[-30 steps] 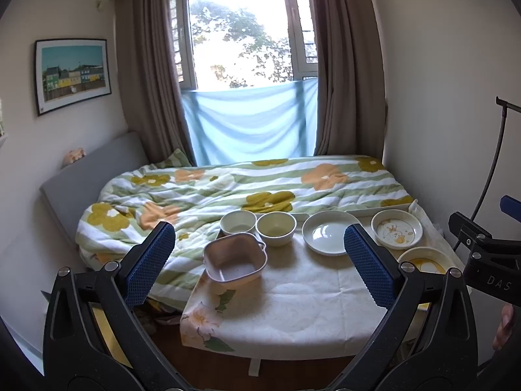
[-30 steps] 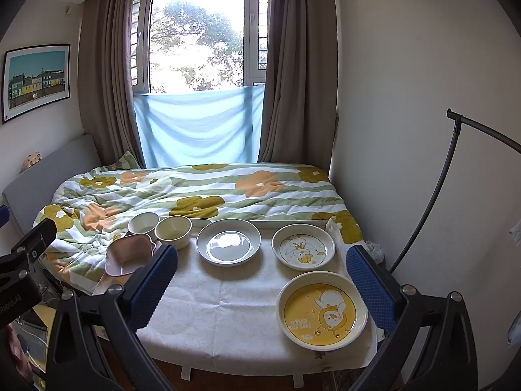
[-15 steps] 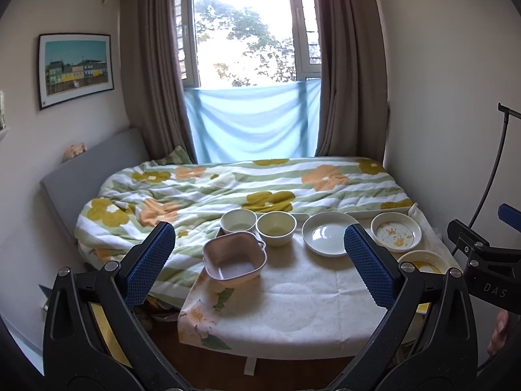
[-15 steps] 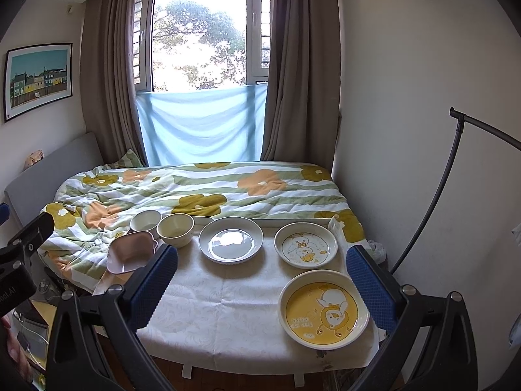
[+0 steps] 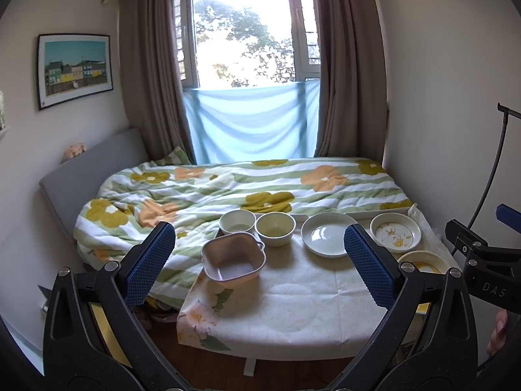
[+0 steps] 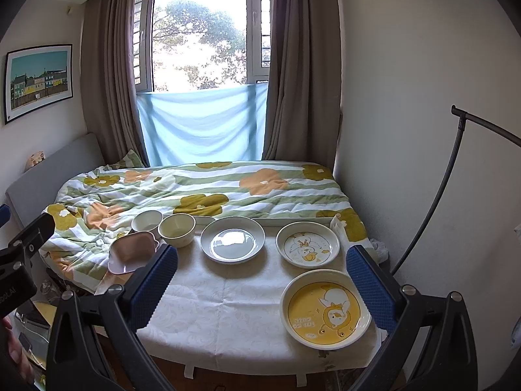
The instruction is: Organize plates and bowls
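Both grippers hung short of the tabletop [image 6: 228, 306], the left gripper [image 5: 259, 262] and the right gripper [image 6: 262, 285] each spread wide and empty. Along the far edge sat a white bowl [image 6: 147, 220] touching a cream bowl [image 6: 176, 229], then a plain white plate [image 6: 232, 239] and a duck plate [image 6: 307, 244]. A pink handled dish [image 5: 233, 257] sat at the left edge, possibly overhanging it. A yellow plate [image 6: 325, 309] lay at the near right corner
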The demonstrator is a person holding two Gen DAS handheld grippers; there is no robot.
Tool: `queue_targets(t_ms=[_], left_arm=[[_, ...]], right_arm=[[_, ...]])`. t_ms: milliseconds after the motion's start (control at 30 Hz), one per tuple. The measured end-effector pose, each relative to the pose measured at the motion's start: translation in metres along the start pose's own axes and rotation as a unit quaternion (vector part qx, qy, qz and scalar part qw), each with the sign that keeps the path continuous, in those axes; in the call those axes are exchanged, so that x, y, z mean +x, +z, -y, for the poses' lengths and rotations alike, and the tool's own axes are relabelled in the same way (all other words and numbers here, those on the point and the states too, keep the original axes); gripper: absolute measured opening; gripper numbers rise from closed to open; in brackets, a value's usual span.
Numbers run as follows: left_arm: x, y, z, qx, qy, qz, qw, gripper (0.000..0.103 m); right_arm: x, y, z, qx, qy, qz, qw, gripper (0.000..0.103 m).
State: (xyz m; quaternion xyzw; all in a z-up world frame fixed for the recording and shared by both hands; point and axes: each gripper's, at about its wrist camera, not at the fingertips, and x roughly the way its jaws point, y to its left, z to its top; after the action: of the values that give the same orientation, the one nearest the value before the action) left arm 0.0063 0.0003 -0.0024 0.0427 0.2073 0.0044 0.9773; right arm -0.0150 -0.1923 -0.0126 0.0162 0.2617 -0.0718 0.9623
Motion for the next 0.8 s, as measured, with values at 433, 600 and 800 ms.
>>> queue_targets(t_ms=[433,600,800], left_arm=[[0.0007,0.0014,-0.0021,0.001,-0.001,0.003,1.0000,0.103],[0.0015,0.0036,-0.0040,0.001,0.002,0.006,1.0000,0.103],[0.0023,0.0034,-0.0032,0.002,0.003,0.006,1.0000,0.103]], right_arm=[[0.0002,-0.0003,0.0007,0.001,0.001,0.000,1.000,0.103],[0.0004,0.0000,0.0017,0.002,0.001,-0.001,1.000,0.103],[0.0008,0.0000,-0.0002,0.001,0.002,-0.001,1.000,0.103]])
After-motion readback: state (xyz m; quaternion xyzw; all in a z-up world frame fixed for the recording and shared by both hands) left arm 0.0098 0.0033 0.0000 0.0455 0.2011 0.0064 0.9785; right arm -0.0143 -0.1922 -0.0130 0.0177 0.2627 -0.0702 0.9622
